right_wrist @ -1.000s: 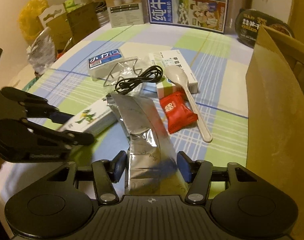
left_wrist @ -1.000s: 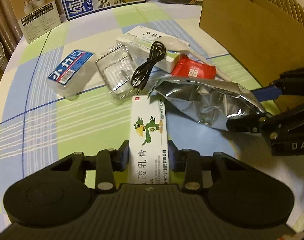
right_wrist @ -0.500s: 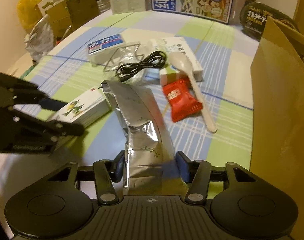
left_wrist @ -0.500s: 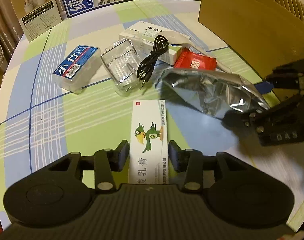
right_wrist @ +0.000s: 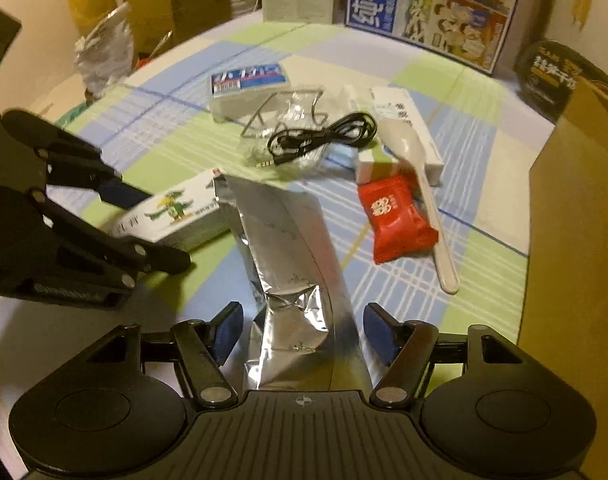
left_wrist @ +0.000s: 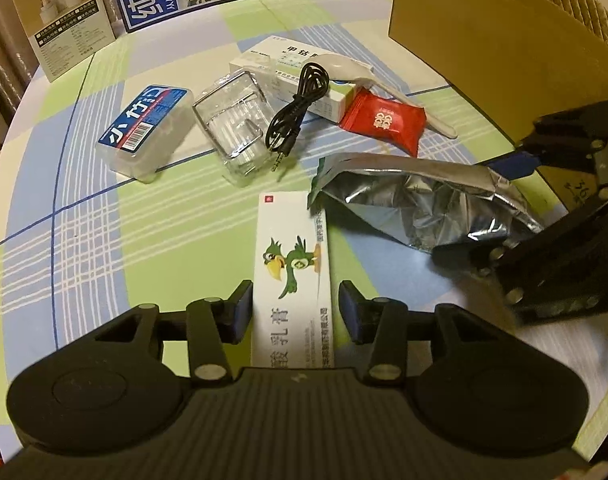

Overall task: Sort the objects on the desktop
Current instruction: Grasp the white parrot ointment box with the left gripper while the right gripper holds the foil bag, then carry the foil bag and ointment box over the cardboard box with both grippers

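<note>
Between the left gripper pads lies the ointment box.

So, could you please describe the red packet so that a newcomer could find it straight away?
Start at the big cardboard box on the table's right side. Just left of it lies a white plastic spoon; the red packet rests against its handle. It is the only red item, with a white emblem on top.

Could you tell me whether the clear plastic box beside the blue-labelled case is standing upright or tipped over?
Tipped over: the clear plastic box lies on its side on the tablecloth, leaning at an angle, with the black audio cable draped against it.
</note>
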Available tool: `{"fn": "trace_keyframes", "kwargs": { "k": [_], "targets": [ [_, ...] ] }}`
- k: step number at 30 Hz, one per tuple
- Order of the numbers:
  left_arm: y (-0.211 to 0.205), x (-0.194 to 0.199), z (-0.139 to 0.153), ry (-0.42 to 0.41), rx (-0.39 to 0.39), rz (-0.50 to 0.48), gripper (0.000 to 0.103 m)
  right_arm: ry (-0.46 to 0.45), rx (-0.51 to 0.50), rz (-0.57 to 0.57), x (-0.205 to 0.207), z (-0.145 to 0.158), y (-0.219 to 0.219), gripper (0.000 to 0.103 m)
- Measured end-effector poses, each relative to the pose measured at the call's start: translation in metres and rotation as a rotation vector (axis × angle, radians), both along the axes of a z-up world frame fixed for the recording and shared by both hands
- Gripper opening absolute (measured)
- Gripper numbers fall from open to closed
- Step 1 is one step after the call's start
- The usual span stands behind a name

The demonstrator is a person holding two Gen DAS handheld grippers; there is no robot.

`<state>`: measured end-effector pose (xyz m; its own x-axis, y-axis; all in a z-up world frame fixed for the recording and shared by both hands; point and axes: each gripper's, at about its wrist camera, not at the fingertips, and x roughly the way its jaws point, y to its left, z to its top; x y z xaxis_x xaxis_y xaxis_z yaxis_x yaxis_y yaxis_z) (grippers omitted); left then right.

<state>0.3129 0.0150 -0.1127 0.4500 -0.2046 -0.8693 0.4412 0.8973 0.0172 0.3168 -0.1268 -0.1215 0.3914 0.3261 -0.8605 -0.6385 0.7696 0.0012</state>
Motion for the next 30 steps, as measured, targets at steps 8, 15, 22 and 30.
{"fn": "trace_keyframes", "kwargs": {
  "k": [8,15,22,30],
  "targets": [
    [0.000,0.004,0.000,0.015,-0.005,0.008,0.033,0.026,0.009,-0.021,0.002,0.002,-0.005,0.047],
    [0.000,0.004,-0.001,0.009,-0.008,0.010,0.033,0.013,0.009,-0.023,-0.003,0.006,-0.003,0.041],
    [0.002,0.003,0.002,0.004,-0.018,0.038,0.033,-0.008,0.069,-0.067,-0.002,0.021,-0.010,0.041],
    [0.003,0.004,0.022,-0.048,-0.044,0.076,0.033,-0.077,0.140,-0.148,-0.002,0.050,-0.021,0.041]
  ]
}}
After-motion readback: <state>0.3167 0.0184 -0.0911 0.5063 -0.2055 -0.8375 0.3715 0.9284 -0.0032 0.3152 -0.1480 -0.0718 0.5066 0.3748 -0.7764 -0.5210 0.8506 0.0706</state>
